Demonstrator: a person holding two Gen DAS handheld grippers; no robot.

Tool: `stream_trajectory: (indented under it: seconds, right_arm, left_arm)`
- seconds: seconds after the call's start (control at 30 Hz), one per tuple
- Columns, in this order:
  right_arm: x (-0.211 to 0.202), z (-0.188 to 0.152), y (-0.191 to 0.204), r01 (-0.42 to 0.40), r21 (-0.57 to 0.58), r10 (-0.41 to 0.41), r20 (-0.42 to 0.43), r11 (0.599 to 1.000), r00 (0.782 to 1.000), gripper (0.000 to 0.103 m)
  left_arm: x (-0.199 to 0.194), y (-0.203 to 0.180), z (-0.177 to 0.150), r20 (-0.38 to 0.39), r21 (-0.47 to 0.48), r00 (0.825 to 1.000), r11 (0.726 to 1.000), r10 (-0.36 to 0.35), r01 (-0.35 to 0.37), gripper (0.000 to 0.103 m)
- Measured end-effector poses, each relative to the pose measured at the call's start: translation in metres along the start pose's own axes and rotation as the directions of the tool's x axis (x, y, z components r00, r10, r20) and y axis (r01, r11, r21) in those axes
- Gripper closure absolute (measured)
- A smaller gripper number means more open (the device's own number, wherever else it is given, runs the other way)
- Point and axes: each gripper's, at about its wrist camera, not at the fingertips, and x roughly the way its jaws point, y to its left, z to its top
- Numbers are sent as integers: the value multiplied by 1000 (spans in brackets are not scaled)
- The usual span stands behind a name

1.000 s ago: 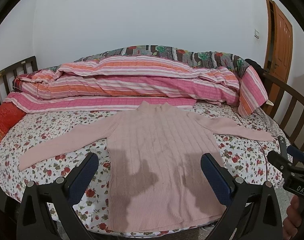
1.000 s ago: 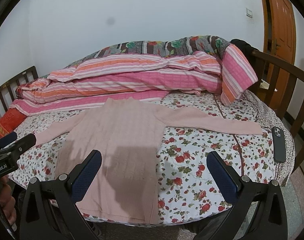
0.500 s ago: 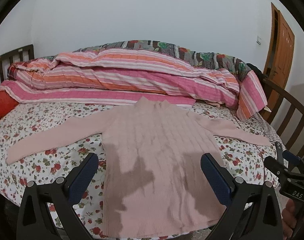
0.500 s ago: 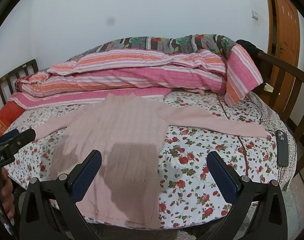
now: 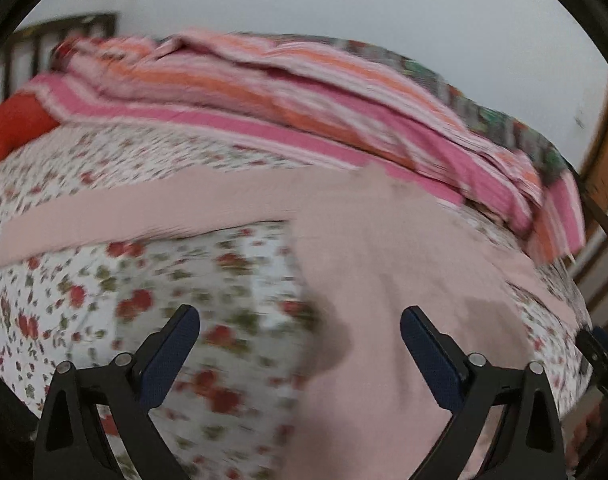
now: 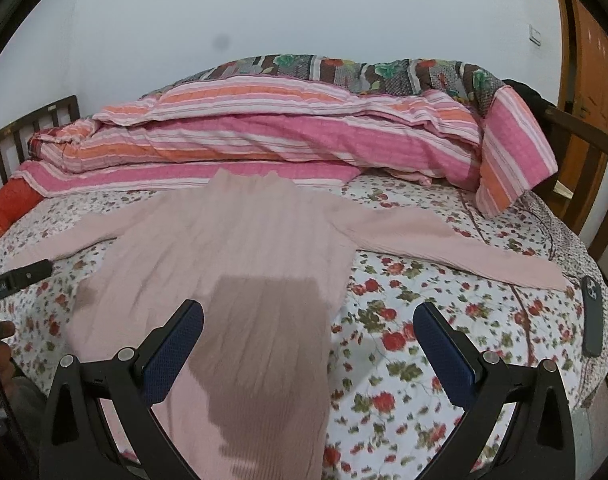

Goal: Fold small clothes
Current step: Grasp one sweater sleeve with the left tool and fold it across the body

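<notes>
Folding isn't really underway yet imo: the pink sweater (image 6: 239, 256) is lying flat on the floral bed (image 6: 424, 320), both sleeves stretched out left and right. Left gripper (image 5: 299, 344) and right gripper (image 6: 308, 340) are hovering near its hem, jaws spread wide, gripping nothing.

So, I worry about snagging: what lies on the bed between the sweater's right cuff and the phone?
In the right wrist view, only bare floral bedsheet separates the pink sweater cuff from the dark phone.
</notes>
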Motion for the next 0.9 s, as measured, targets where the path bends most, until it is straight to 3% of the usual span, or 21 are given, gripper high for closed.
stream_trajectory:
  seconds: [0.17,0.3,0.43,0.53,0.63,0.73,0.8,0.87,0.9]
  right_arm:
    - [32,0,4,-54,-1,53,-46,999,998,2]
    - [50,0,12,-72,-22,71,-46,997,996,3]
    - [66,1,16,-69,-48,67,-44,996,997,3]
    - [78,2,17,-65,-57,61,-68,996,996,3]
    - [86,5,15,-69,-56,65,-71,996,995,3]
    - [94,11,10,-73,-46,70,-71,996,995,3]
    - [100,16,6,-74,-47,70,-70,996,995,3]
    - [107,21,2,-63,-57,60,-67,996,996,3]
    - [110,25,-1,-54,-66,50,-64,996,997,3]
  left_arm:
    - [15,72,2,5,-138,997,988,76,-75,12]
    - [17,130,6,30,-269,991,956,133,-120,14]
    - [24,178,10,30,-372,980,912,196,-171,31]
    - [32,203,16,32,-404,978,897,206,-176,39]
    - [34,216,26,45,-409,970,890,240,-202,40]
    - [39,230,36,45,-446,960,865,278,-230,42]
    - [43,235,42,42,-451,947,852,319,-267,52]
    - [45,234,49,46,-415,932,855,360,-310,89]
    - [44,231,52,53,-399,927,859,372,-322,94]
